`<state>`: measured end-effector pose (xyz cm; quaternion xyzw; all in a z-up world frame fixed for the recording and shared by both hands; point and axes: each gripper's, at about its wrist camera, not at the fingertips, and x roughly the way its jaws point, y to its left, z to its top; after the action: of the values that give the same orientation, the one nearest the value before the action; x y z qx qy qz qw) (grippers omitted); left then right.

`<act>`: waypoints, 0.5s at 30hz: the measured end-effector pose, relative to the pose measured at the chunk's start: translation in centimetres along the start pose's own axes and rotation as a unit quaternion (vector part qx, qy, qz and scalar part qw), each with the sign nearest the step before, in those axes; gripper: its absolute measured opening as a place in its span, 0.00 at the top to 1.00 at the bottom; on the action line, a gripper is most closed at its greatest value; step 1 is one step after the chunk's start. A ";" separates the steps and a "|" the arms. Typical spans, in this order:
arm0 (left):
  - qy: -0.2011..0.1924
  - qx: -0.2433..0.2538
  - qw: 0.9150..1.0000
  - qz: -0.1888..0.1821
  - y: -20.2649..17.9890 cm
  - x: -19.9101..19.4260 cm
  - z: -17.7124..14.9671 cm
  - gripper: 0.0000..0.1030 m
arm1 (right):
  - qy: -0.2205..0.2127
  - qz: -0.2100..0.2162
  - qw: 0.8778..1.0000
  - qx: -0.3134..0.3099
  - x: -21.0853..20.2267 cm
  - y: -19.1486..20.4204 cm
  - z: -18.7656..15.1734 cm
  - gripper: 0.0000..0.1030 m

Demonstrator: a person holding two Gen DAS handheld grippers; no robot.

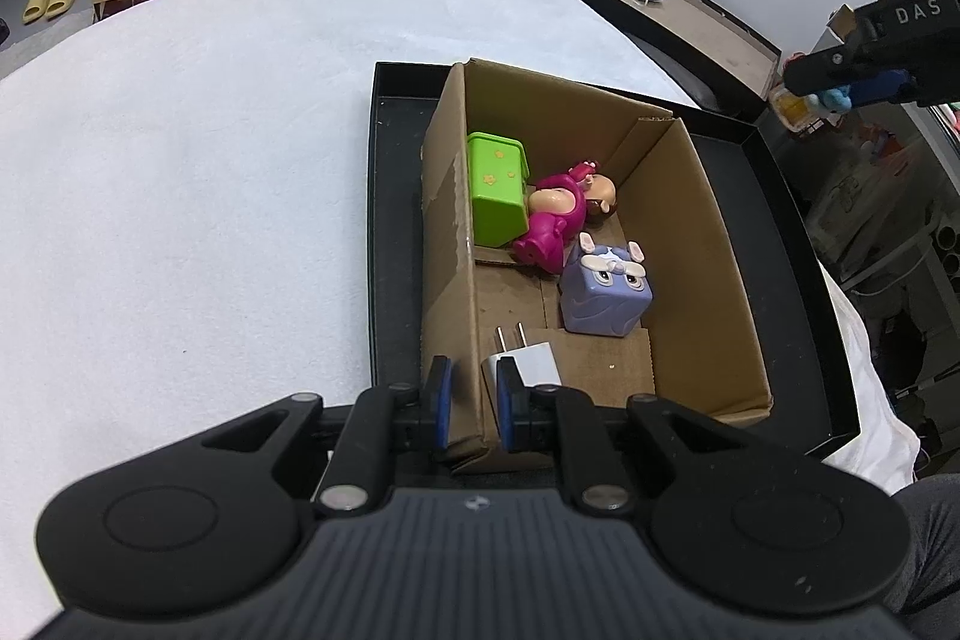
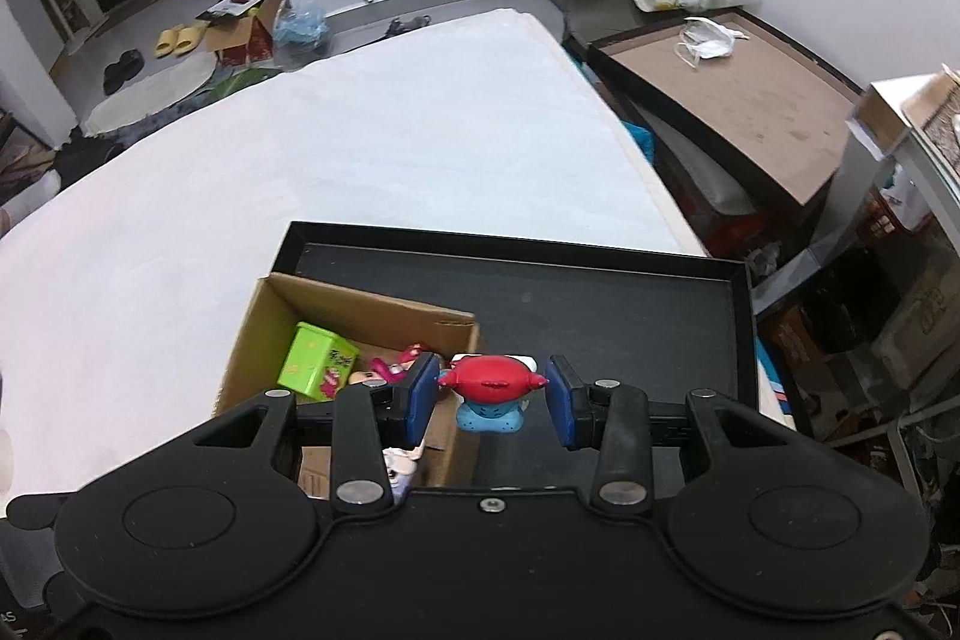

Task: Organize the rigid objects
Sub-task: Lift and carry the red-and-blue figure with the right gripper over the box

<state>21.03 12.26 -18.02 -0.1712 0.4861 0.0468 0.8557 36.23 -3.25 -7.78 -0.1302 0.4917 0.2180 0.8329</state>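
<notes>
The right gripper (image 2: 489, 391) is clamped on a small figurine (image 2: 491, 391) with a red, horned head and a light blue body, held above the black tray (image 2: 741, 340) just past the cardboard box's (image 2: 240, 340) right wall. The left gripper (image 1: 474, 409) is pinched on the box's near left wall; inside lie a green box (image 1: 495, 196), a pink doll (image 1: 552, 226), a lilac cube toy (image 1: 603, 292) and a white plug (image 1: 528, 361)

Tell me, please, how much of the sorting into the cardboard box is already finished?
Mostly done: the cardboard box already holds a green box, a pink figure, a purple cube toy and a white charger. The left claw grips the box wall. The right claw holds a red-and-blue toy, not yet placed inside.
</notes>
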 end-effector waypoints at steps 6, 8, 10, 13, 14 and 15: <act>0.000 -0.002 1.000 -0.004 0.2 0.0 0.0 0.86 | 0.010 0.011 1.000 -0.015 0.8 1.8 -0.2 0.63; -0.001 -0.003 1.000 -0.005 0.2 0.0 0.1 0.86 | 0.015 0.016 1.000 -0.021 1.2 2.4 -0.4 0.63; -0.001 -0.004 1.000 -0.006 0.3 0.0 0.1 0.86 | 0.021 0.020 0.999 -0.028 1.5 3.0 -0.4 0.63; -0.001 -0.006 1.000 -0.008 0.4 0.0 0.1 0.86 | 0.027 0.028 0.999 -0.036 1.9 4.0 -0.6 0.63; -0.001 -0.007 1.000 -0.009 0.4 0.0 0.1 0.86 | 0.030 0.030 0.998 -0.038 2.1 4.4 -0.7 0.63; -0.001 -0.008 1.000 -0.010 0.5 0.0 0.1 0.86 | 0.032 0.032 0.998 -0.040 2.2 4.7 -0.7 0.63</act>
<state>21.01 12.74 -18.07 -0.1826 0.4829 0.0421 0.8554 34.29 1.07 -10.09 -0.1543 0.5130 0.2596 0.8035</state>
